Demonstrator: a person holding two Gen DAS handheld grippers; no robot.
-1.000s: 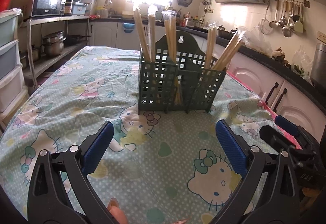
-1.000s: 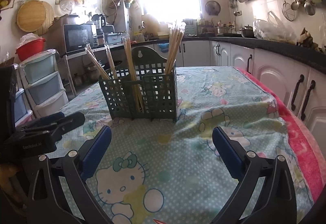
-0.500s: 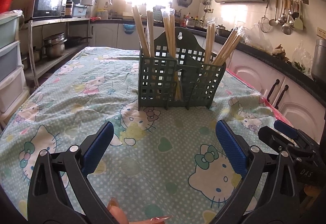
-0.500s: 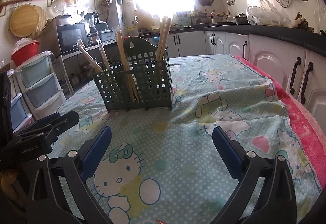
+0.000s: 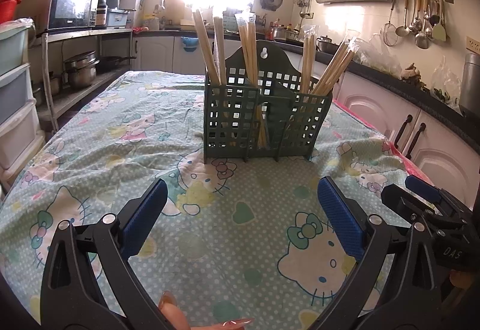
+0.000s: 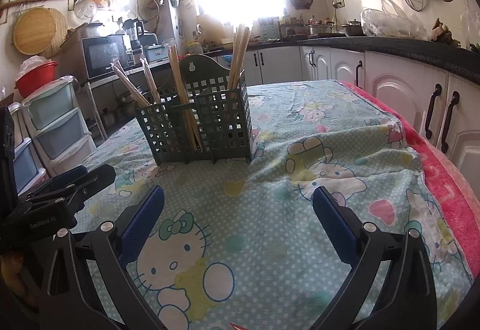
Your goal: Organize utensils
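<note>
A dark green lattice utensil holder (image 5: 264, 122) stands upright on the Hello Kitty cloth, holding several wrapped pairs of wooden chopsticks (image 5: 247, 44) in its compartments. It also shows in the right wrist view (image 6: 198, 125) with chopsticks (image 6: 238, 55) sticking up. My left gripper (image 5: 241, 210) is open and empty, low over the cloth in front of the holder. My right gripper (image 6: 238, 210) is open and empty, also short of the holder. Each gripper shows at the edge of the other's view: the right gripper (image 5: 435, 210), the left gripper (image 6: 60, 189).
The table is covered by a teal patterned cloth (image 5: 120, 131) over a pink blanket (image 6: 444, 174) at the right edge. Plastic drawers (image 6: 54, 125) stand left of the table. Kitchen cabinets (image 6: 405, 95) run along the right.
Both grippers have drawn back slightly and the views have tilted; the holder sits a little farther and higher in view. Both grippers stay open and empty.
</note>
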